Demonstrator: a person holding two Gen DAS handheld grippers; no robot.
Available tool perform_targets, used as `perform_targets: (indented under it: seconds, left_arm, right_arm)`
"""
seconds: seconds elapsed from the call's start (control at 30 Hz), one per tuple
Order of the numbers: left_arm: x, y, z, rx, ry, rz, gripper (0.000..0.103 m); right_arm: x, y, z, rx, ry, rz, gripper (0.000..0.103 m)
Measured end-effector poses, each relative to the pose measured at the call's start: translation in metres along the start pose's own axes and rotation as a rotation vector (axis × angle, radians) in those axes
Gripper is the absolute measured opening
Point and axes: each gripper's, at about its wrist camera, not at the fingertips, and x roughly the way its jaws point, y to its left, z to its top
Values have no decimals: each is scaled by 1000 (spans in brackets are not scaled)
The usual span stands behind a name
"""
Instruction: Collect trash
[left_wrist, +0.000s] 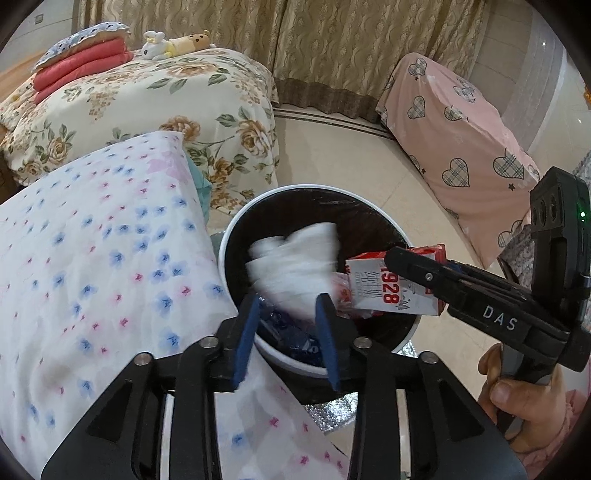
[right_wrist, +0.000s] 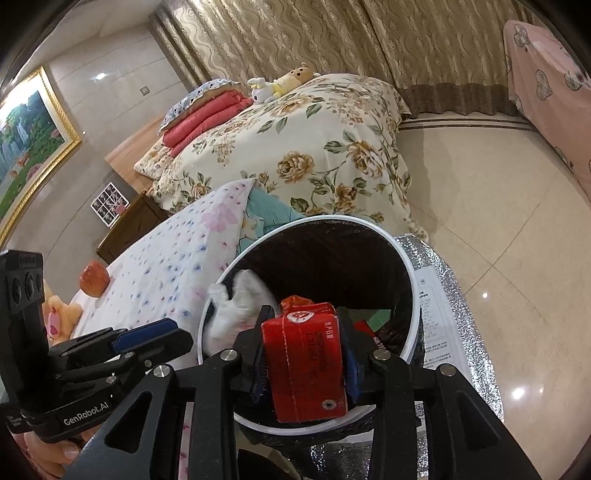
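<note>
The right gripper (right_wrist: 306, 363) clamped the red carton (right_wrist: 304, 360) above the bin (right_wrist: 413, 295), ready for dropping; the left gripper (left_wrist: 288, 332) gaped empty, white tissue (left_wrist: 295, 266) falling binward.

Your right gripper (right_wrist: 304, 363) clamps a red carton (right_wrist: 306, 354) above the white-rimmed trash bin (right_wrist: 415, 295). Crumpled white tissue (right_wrist: 236, 306) sits inside, at the bin's left wall. Your left gripper (right_wrist: 147, 332) hovers just left of the bin, beside a floral-print sheet (right_wrist: 166, 266).
</note>
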Motion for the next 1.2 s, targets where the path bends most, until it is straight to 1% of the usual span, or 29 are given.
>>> perform_targets:
  seconds: [0.1,0.23,0.43,0.47,0.5,0.53,0.57,0.6,0.73,0.8,0.93,1.1,1.2]
  left_arm:
    - [-7,3,-2,-10,-14,1,43]
    - [-15,9,-7,-30,-26,1,45]
    - [-32,22,-27,-81,-42,3,47]
    - [-36,24,-32,-89,-47,7,48]
    - [-42,27,-37,-99,-58,12,49]
    - [-47,30,-41,-106,-67,16,51]
    - [-52,34,-48,-120,-78,24,55]
    - [-57,37,-53,-133,-85,29,56]
    - [-75,51,-73,-176,-113,42,56]
    - [-84,58,-84,-197,-131,53,57]
    - [-102,73,-104,-243,-160,74,58]
    - [-122,87,-127,-284,-205,118,59]
    - [-134,93,-138,-289,-246,159,60]
  right_arm:
    - [-4,3,3,8,-12,4,41]
    - [-14,9,3,5,-32,11,45]
    - [-25,23,-1,0,-53,21,53]
    - [-27,26,-4,3,-57,19,57]
    - [-28,28,-6,6,-64,17,65]
    - [-30,30,-9,9,-72,17,69]
    - [-33,33,-13,9,-82,18,75]
    - [-35,37,-19,7,-91,19,78]
    - [-39,54,-35,-11,-94,29,79]
    - [-40,63,-42,-18,-92,40,82]
    - [-46,80,-54,-42,-101,53,85]
    - [-51,97,-66,-70,-123,63,88]
    - [-53,105,-74,-88,-134,62,89]
